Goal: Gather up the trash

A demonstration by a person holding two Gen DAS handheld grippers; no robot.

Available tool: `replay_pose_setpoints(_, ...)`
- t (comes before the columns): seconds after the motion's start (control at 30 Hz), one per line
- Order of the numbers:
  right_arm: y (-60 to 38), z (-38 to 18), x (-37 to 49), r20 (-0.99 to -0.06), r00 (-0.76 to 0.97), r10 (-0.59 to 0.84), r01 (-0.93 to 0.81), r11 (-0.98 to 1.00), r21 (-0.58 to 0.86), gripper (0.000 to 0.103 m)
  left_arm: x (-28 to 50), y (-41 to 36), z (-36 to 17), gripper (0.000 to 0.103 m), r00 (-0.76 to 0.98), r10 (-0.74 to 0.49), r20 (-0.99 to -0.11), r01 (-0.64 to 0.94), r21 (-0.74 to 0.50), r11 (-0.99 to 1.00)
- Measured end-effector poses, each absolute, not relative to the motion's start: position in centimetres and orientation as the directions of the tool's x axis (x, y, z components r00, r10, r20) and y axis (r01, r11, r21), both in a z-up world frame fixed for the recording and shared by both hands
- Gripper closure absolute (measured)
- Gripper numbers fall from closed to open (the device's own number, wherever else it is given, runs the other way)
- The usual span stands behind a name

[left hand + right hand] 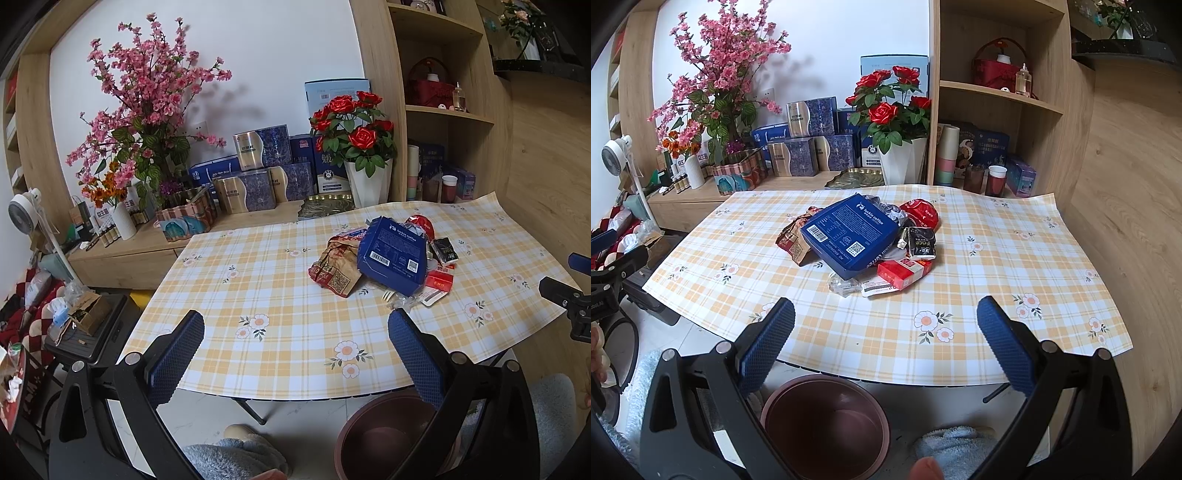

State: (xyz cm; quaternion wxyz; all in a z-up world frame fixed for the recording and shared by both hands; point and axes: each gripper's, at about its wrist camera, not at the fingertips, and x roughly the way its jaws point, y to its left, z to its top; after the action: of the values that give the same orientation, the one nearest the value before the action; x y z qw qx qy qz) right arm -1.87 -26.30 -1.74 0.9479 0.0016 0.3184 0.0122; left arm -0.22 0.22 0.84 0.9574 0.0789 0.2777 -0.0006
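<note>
Left hand-held gripper (295,345) wide open, empty; right hand-held gripper (885,343) likewise, seemingly.

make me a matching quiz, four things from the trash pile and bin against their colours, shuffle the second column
Things:
1. luckin coffee box
2. crumpled paper bag
3. small sachet
4. bin

Colours:
A. black
B. maroon
C. blue
D. brown with red print

Pairs: 1-C, 2-D, 3-A, 4-B
</note>
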Motion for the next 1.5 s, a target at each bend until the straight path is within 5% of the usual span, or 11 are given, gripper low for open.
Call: replay_pose_setpoints(1.5, -26.86, -2.24, -1.98, -0.601, 0.799, 0.02, -0.02, 1.0, 0.006, 0.006, -0.21, 0.28, 0.03, 0.005, 0.839, 0.041, -0.542, 0.047, 0.148, 0.988)
